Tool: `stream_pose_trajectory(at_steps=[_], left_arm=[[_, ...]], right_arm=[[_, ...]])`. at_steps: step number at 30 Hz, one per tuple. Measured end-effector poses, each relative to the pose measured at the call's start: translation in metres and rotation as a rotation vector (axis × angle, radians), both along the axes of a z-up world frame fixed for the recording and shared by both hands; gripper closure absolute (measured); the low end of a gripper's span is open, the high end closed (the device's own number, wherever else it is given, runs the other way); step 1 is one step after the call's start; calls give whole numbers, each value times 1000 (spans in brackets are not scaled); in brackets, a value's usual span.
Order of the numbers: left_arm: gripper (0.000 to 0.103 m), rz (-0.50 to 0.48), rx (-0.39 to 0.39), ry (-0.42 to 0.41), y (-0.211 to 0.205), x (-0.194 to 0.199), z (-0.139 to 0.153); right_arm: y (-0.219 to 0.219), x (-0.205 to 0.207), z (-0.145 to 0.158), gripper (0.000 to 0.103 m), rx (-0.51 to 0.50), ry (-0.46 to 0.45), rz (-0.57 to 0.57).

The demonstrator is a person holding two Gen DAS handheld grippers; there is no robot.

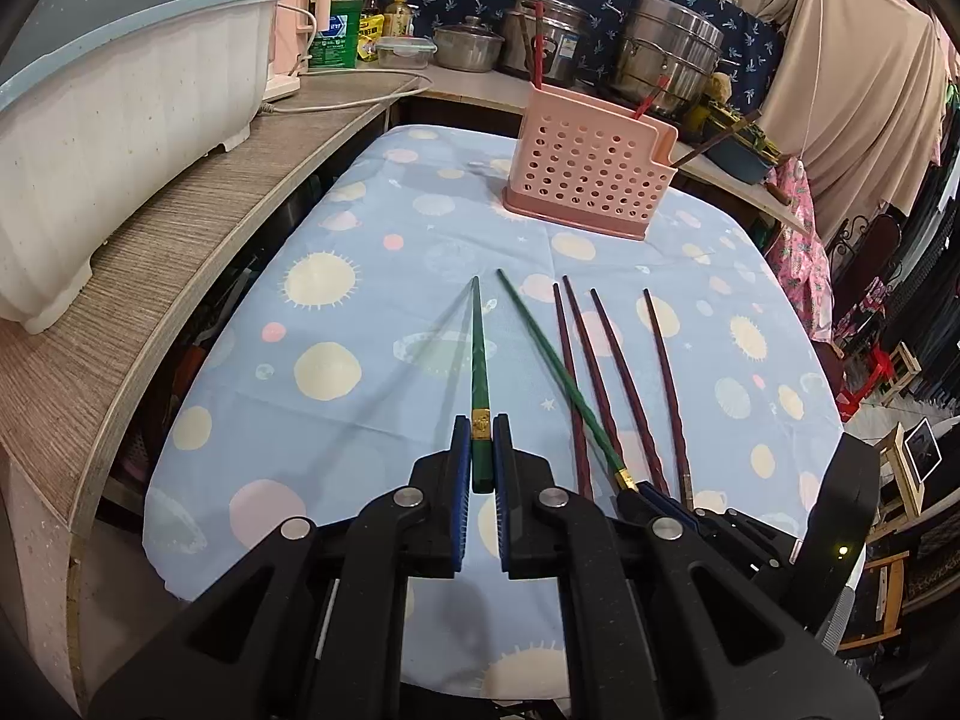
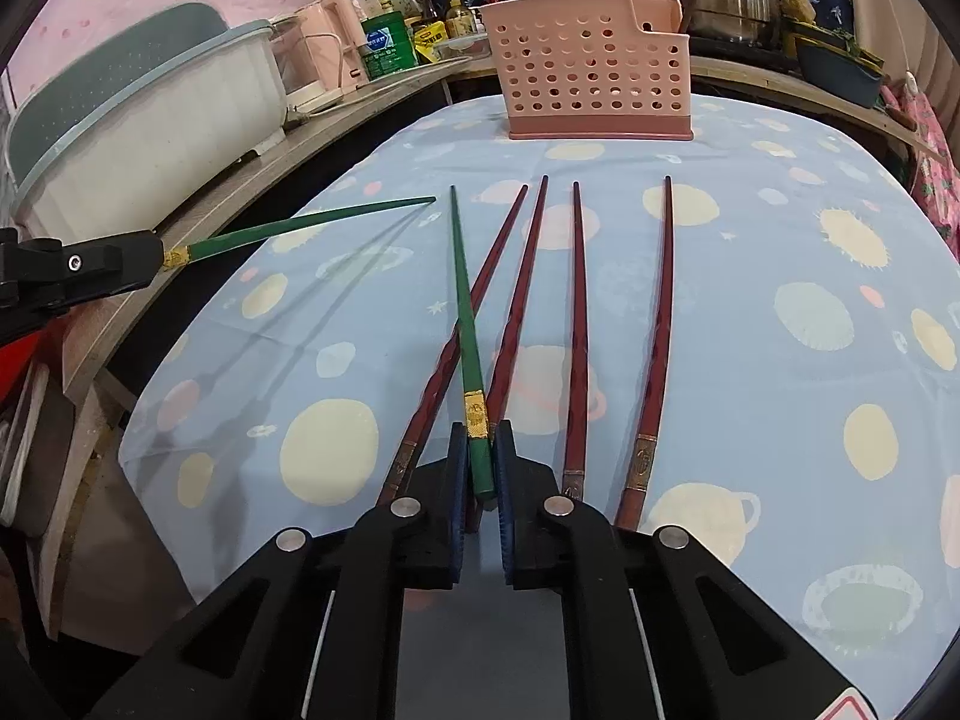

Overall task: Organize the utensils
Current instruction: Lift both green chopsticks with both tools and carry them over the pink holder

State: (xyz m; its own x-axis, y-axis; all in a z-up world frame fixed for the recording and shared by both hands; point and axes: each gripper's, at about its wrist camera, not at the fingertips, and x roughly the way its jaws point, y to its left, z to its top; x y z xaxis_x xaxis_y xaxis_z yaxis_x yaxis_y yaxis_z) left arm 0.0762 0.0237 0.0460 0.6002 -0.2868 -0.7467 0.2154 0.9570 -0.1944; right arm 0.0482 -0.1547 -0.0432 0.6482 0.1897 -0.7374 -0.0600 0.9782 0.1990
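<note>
Each gripper clamped on 1 green chopstick; pink perforated plastic holder [image 2: 594, 69] stands straight ahead.

Left gripper [image 1: 482, 450] pinches its green lacquered chopstick [image 1: 478, 354] by the butt, lifted, tip forward. Right gripper [image 2: 480, 456] likewise grips the second green chopstick [image 2: 462, 288], which crosses 1 of 4 dark red chopsticks [image 2: 657, 330] lying lengthwise on the blue patterned tablecloth [image 2: 780, 228]. Right looks nearer the holder.

Two green chopsticks with gold bands are each pinched at the thick end: one [image 1: 480, 360] points toward twelve o'clock in the left view, lifted above the cloth (its shadow falls apart from it), the other [image 2: 468, 324] toward twelve in the right view, crossing over a dark red chopstick [image 2: 468, 312]. Three more red ones [image 2: 522, 300] [image 2: 573, 324] [image 2: 657, 324] lie fanned beside it. A pink perforated holder [image 2: 594, 72] stands upright at twelve, sticks inside.
</note>
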Motion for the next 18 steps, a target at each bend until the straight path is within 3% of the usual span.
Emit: stream_pose_trajectory(at_steps=[7,18], left_arm=[[96,8,0,-37,-1,8,18],[96,21,-55,-173,-7,66,101]], right_arm=[[-14,-4,47,96,23,-77,-20],[-59,40,171,96,31,-272,-68]])
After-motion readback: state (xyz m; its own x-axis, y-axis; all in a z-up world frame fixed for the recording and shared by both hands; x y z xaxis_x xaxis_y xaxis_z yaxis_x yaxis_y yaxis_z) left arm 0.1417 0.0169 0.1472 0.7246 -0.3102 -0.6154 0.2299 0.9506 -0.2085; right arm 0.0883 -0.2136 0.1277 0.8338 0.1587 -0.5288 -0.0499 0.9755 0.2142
